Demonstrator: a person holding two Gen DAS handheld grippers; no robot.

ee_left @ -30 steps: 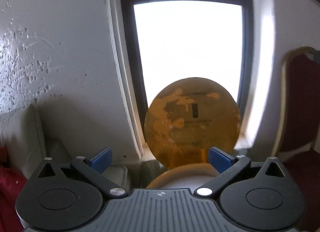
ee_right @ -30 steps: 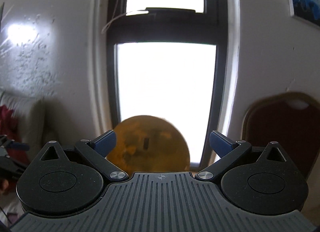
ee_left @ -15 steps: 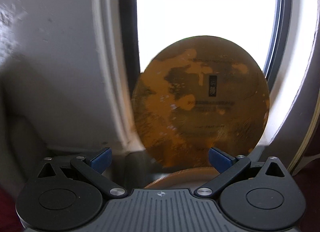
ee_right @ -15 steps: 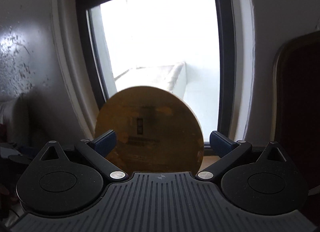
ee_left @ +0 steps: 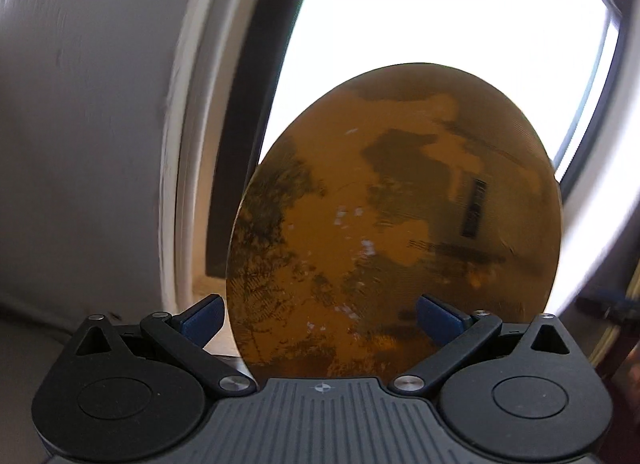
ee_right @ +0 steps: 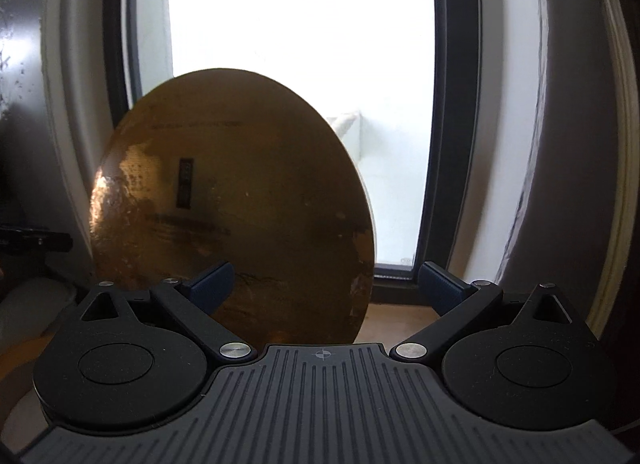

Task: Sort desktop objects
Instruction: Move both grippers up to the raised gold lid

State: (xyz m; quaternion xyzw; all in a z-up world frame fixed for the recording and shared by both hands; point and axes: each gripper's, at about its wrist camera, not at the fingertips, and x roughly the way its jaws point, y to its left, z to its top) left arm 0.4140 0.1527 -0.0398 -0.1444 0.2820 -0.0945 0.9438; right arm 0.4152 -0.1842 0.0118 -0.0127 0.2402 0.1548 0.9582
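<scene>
Both cameras face a tall window (ee_left: 440, 23) with a dark frame, its glass blown out to white; in the left wrist view it fills the upper right of the frame, in the right wrist view the centre. Pale wall (ee_left: 88, 123) takes the left of the left wrist view, and a lighter curved surround (ee_right: 568, 143) runs down the right of the right wrist view. A strip of tan wooden sill (ee_right: 400, 314) shows low and right of centre under the window.

An amber disc (ee_left: 392, 223) with mottled dark patches and a small dark label stands upright on edge, centre and right in the left wrist view, centre left in the right wrist view, where it is dark against the glare. Its foot is hidden behind the tool bodies, so what it rests on cannot be told.

The left gripper (ee_left: 320, 314) is spread wide, its blue pads either side of the disc's lower part; contact cannot be told. The right gripper (ee_right: 324, 284) is likewise spread, with bare sill and window frame between the disc's right edge and the right pad
</scene>
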